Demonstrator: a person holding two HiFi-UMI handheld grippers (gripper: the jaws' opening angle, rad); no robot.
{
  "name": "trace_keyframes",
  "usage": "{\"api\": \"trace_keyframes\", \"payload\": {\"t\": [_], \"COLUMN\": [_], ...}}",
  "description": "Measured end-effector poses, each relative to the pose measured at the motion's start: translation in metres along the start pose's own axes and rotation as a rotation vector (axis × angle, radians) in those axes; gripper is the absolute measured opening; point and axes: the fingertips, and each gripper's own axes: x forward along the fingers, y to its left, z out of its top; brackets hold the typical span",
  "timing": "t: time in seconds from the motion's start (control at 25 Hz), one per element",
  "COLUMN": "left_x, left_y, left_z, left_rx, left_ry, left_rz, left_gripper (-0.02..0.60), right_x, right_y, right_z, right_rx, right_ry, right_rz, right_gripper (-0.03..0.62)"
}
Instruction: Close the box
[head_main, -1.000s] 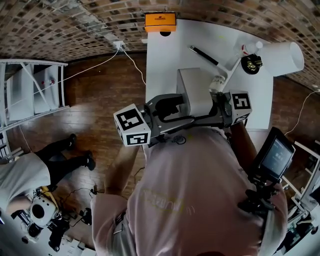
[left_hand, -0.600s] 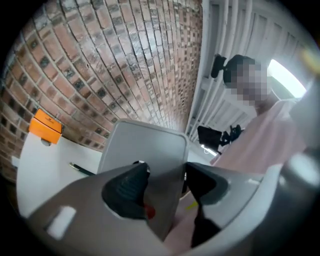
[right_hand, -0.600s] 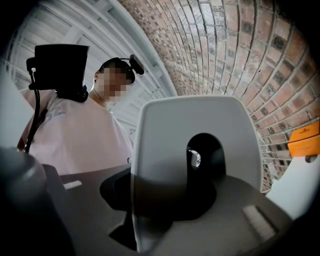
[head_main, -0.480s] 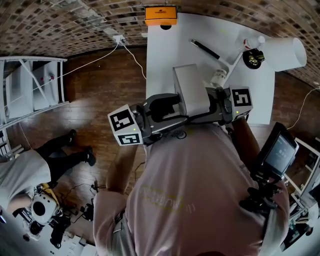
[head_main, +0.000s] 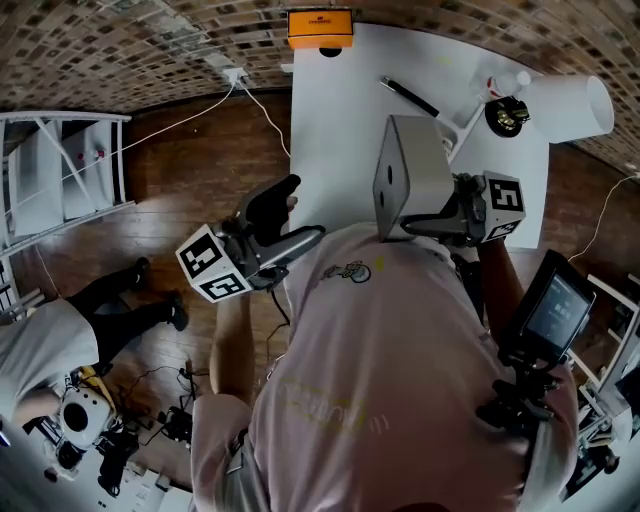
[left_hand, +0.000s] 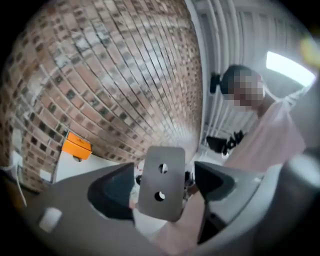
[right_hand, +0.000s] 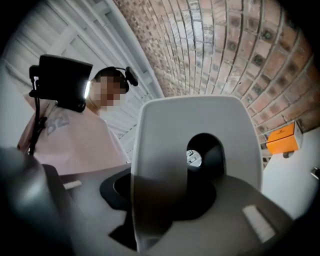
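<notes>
Box (head_main: 408, 172) is hanging over the bench (head_main: 335, 110), standing on edge, long axis running away from the person. Right gripper (head_main: 430, 222) is clamping its near wall, jaws tight. Left gripper (head_main: 288, 222) is pointing level at the box from well apart on its left. Its jaws, just been opening, are standing apart and gripping nothing. Judgement: the left is free for closing.

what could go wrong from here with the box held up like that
1. Only the right gripper clamps the box, at one end and apparently lifted off the table; it may pivot or slip out.
2. The left gripper, whose jaws have just been opening with nothing between them, is off to the side, so nothing supports the other end.
3. Setting the box down carelessly could hit the pen.
</notes>
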Motion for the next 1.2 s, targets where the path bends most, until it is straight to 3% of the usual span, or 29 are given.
{"api": "trace_keyframes", "payload": {"t": [0.04, 0.12, 0.16, 0.24, 0.32, 0.4, 0.52, 0.56, 0.6, 0.64, 0.68, 0.88, 0.96, 1.04, 1.08, 1.12, 1.2], "left_x": [0.017, 0.049, 0.062, 0.076, 0.076, 0.07, 0.066, 0.064, 0.062, 0.058, 0.055, 0.05, 0.049, 0.047, 0.047, 0.046, 0.038], "left_y": [-0.005, -0.015, -0.023, -0.037, -0.037, -0.029, -0.03, -0.03, -0.029, -0.026, -0.024, -0.045, -0.032, -0.016, -0.011, -0.009, -0.012], "left_z": [-0.011, -0.031, -0.035, -0.026, -0.007, 0.012, 0.046, 0.059, 0.068, 0.068, 0.062, 0.058, 0.047, 0.024, 0.015, 0.014, 0.035], "left_rx": [0.059, 0.139, 0.143, 0.109, 0.086, 0.106, 0.243, 0.295, 0.344, 0.39, 0.426, 0.419, 0.471, 0.47, 0.451, 0.422, 0.362], "left_ry": [0.076, 0.174, 0.187, 0.141, 0.066, 0.015, -0.046, -0.082, -0.099, -0.086, -0.057, -0.011, 0.057, 0.176, 0.213, 0.199, 0.086], "left_rz": [-0.003, -0.036, -0.071, -0.13, -0.13, -0.082, 0.064, 0.144, 0.225, 0.287, 0.322, 0.272, 0.341, 0.398, 0.411, 0.419, 0.417], "left_gripper": [0.383, 0.387, 0.385, 0.385, 0.383, 0.356, 0.366, 0.316, 0.223, 0.172, 0.187, 0.212, 0.225, 0.164, 0.168, 0.164, 0.16], "right_x": [0.007, 0.018, 0.023, 0.03, 0.033, 0.034, 0.033, 0.035, 0.036, 0.038, 0.04, 0.042, 0.043, 0.047, 0.05, 0.053, 0.051], "right_y": [0.0, 0.001, 0.001, 0.001, 0.004, 0.006, 0.006, 0.006, 0.008, 0.01, 0.013, 0.008, 0.011, 0.021, 0.025, 0.027, 0.023], "right_z": [-0.002, -0.006, -0.007, -0.01, -0.012, -0.013, -0.012, -0.012, -0.012, -0.012, -0.013, -0.012, -0.012, -0.013, -0.013, -0.014, -0.017], "right_rx": [-0.007, -0.015, -0.018, -0.025, -0.044, -0.063, -0.066, -0.073, -0.089, -0.113, -0.139, -0.12, -0.133, -0.153, -0.159, -0.165, -0.167], "right_ry": [0.025, 0.073, 0.095, 0.13, 0.151, 0.163, 0.177, 0.184, 0.192, 0.2, 0.208, 0.233, 0.23, 0.239, 0.255, 0.274, 0.29], "right_rz": [0.007, 0.021, 0.024, 0.019, 0.01, -0.009, -0.066, -0.087, -0.106, -0.12, -0.134, -0.214, -0.211, -0.202, -0.202, -0.208, -0.229], "right_gripper": [0.16, 0.16, 0.161, 0.16, 0.16, 0.161, 0.16, 0.16, 0.16, 0.16, 0.16, 0.16, 0.16, 0.161, 0.161, 0.161, 0.161]}}
